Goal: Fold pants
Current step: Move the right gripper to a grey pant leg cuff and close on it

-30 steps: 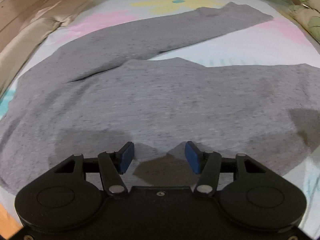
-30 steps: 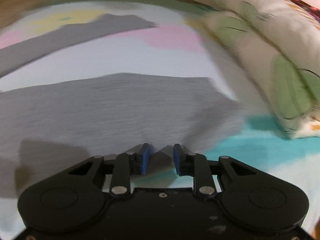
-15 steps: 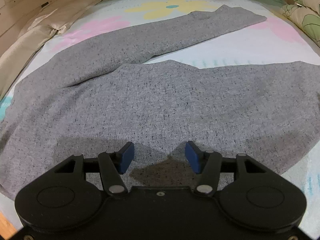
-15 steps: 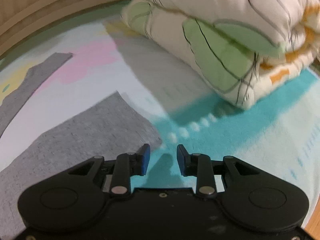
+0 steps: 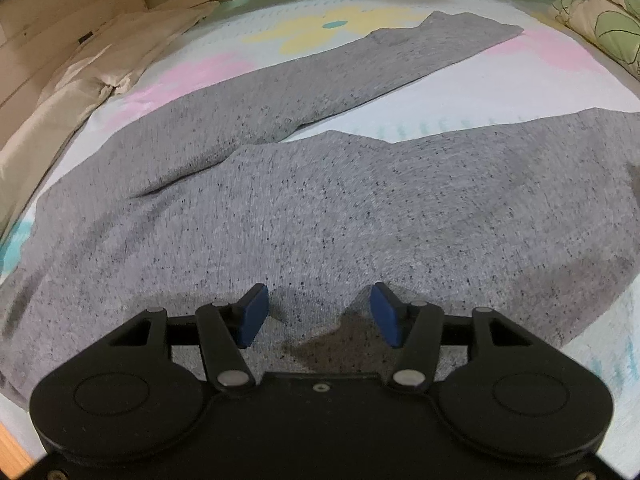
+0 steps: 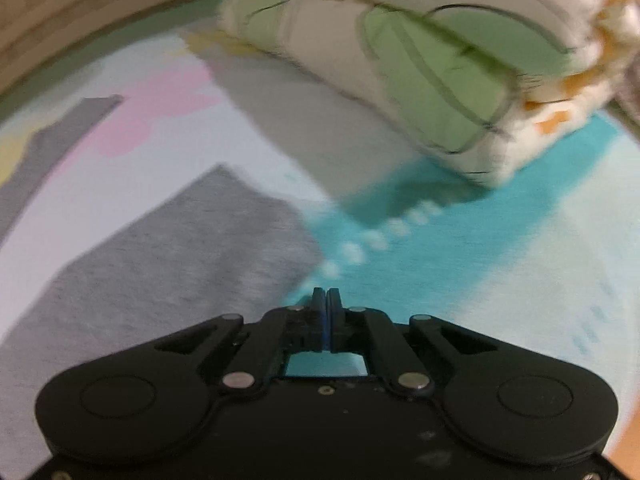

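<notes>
Grey speckled pants [image 5: 320, 184] lie spread flat on the patterned bed sheet [image 5: 432, 100], the two legs splayed apart toward the far right. My left gripper [image 5: 319, 314] is open and empty just above the near edge of the pants. In the right wrist view the pants' near leg end [image 6: 172, 264] lies at the left, the other leg's end [image 6: 60, 140] further back. My right gripper [image 6: 326, 300] is shut with nothing between its pads, over the teal sheet just right of the leg's hem corner.
A folded quilt with green leaf print [image 6: 420, 76] lies at the right of the bed, also at the left wrist view's top right corner [image 5: 600, 12]. A beige pillow [image 5: 80, 80] lies along the left. A wooden bed frame [image 5: 48, 12] runs behind.
My right gripper swung right from over the pant leg to its hem corner and closed its jaws. My left gripper stayed open, drifting slightly over the pants.
</notes>
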Motion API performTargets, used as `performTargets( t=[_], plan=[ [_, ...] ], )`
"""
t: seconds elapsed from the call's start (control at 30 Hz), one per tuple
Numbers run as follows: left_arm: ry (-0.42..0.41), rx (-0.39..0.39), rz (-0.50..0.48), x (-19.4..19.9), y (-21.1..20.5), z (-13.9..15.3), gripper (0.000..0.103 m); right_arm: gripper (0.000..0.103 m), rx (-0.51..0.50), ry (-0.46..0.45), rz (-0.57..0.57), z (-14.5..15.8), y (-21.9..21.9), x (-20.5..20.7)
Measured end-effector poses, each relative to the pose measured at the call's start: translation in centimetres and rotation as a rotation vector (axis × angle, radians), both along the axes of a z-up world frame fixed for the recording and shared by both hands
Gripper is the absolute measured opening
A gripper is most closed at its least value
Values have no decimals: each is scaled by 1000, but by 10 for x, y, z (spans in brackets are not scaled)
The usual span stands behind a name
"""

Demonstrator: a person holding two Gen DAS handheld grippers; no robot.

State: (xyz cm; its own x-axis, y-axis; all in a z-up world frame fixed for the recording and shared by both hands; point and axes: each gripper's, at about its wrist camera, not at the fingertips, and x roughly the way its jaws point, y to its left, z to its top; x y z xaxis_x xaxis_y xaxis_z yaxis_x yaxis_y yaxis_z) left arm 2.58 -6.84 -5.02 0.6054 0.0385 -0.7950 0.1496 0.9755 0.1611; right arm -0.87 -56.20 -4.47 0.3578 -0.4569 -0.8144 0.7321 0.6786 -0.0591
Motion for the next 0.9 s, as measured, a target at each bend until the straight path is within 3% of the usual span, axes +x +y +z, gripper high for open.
performTargets(
  t=[0.07,0.13,0.2,0.27,0.5,0.67,0.73,0.9],
  plan=[
    [3,-10,-15,0,0,2,61,1,-22,20,-58,0,-4,-8],
    [9,-24,-19,0,-1,4,61,7,51,-50,-54,2,-11,-16],
    [15,-33,-18,1,-1,5,61,22,154,-145,-23,2,-17,-16],
    [20,-40,-18,1,0,6,61,34,186,-209,-14,6,-17,-17],
    [36,-47,-14,3,5,2,61,34,202,-201,-37,-5,-22,-3],
    [61,-83,23,9,10,2,61,38,205,-292,-160,8,-29,-26],
    [60,-84,29,9,10,1,61,38,234,-315,-158,7,-32,-27],
    [45,-60,17,6,5,1,61,40,172,-235,-103,1,-20,-9]
  ],
)
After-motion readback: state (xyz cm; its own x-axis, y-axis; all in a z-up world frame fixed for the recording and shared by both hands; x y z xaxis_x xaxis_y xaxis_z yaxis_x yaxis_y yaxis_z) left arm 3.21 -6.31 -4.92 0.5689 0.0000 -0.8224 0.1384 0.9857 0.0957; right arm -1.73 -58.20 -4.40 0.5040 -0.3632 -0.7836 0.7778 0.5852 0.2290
